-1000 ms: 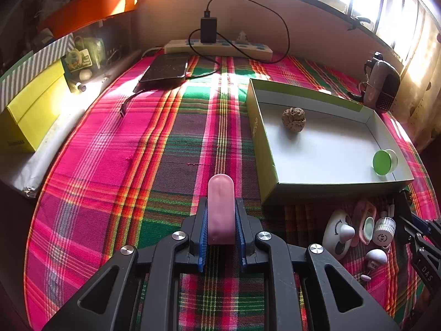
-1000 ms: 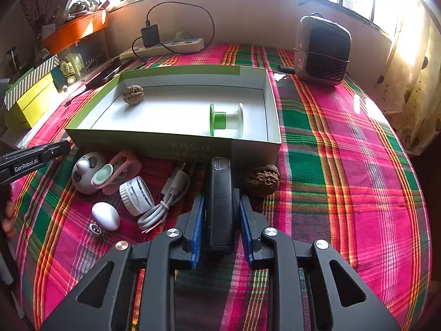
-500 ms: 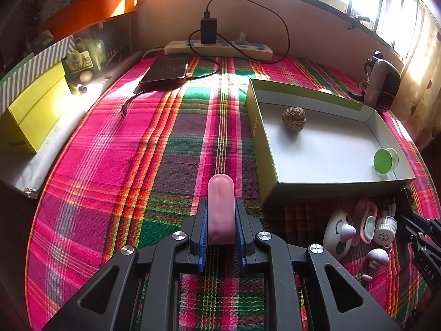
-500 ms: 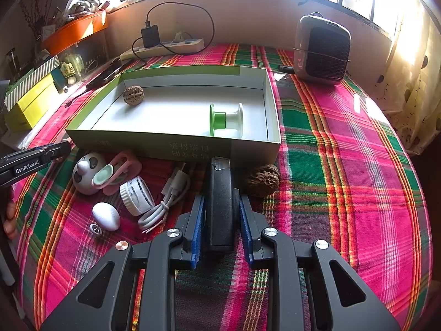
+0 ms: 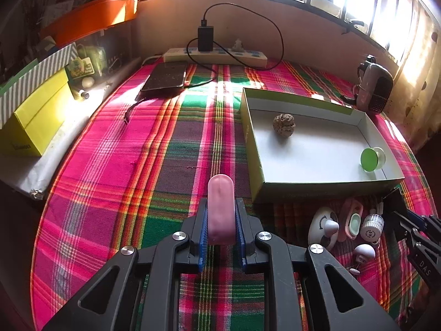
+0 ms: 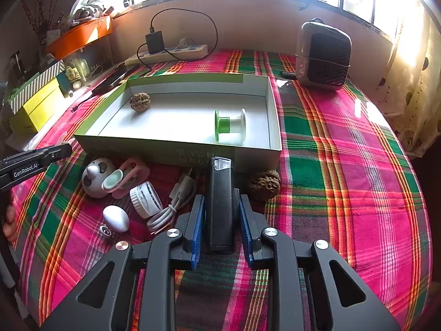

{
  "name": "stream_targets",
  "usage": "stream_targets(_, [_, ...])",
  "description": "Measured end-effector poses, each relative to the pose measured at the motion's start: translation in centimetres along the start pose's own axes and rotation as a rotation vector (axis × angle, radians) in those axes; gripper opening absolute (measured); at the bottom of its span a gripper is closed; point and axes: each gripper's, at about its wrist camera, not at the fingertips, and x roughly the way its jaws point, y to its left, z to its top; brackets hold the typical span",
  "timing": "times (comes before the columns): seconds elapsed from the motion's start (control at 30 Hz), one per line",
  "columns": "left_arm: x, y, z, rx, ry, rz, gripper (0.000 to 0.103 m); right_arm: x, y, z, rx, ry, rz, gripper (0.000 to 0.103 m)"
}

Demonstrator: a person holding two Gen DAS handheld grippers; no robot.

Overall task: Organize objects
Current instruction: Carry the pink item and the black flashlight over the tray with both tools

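Observation:
My left gripper [image 5: 221, 205] is shut on a pink rounded bar [image 5: 220, 193], held over the plaid cloth to the left of the green-edged white box [image 5: 317, 187]. My right gripper [image 6: 221, 201] is shut on a black rectangular device [image 6: 220, 182] with a clear top, just in front of the box's front wall [image 6: 171, 149]. In the box lie a walnut [image 6: 139, 102] and a green spool [image 6: 230, 125]. A second walnut [image 6: 263, 184] rests on the cloth to the right of the black device.
Left of my right gripper lie a panda toy [image 6: 95, 176], a pink case [image 6: 132, 171], a white jar [image 6: 146, 200], a white cable [image 6: 173, 207] and a white egg [image 6: 115, 218]. At the back are a power strip [image 5: 215, 55], a phone [image 5: 165, 78] and a heater [image 6: 323, 53].

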Motion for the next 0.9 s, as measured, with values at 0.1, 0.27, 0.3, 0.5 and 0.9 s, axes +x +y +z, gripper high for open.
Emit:
stream_targets(0.1, [-0.7,-0.2,0.0,0.008,-0.012,-0.003,0.016,-0.4,0.0,0.2,0.001,-0.009,0.007,0.025])
stream_targets(0.27, [-2.0,-0.5,0.2,0.020,-0.037,-0.008,0.016,-1.3,0.2,0.6,-0.003,-0.024,0.031,0.025])
stream_targets(0.3, [-2.2,-0.6,0.3,0.023,-0.042,-0.011,0.016,-1.4,0.2,0.7,-0.001,-0.026,0.035,0.025])
stream_targets(0.5, [-2.8,-1.2,1.1,0.036,-0.050,-0.041,0.016,-2.2,-0.1,2.0,0.001,-0.044,0.037,0.025])
stream_targets(0.9, [-2.1,-3.2,3.4,0.062,-0.051,-0.083,0.016,-2.0,-1.5,6.4,-0.009,-0.066,0.034,0.025])
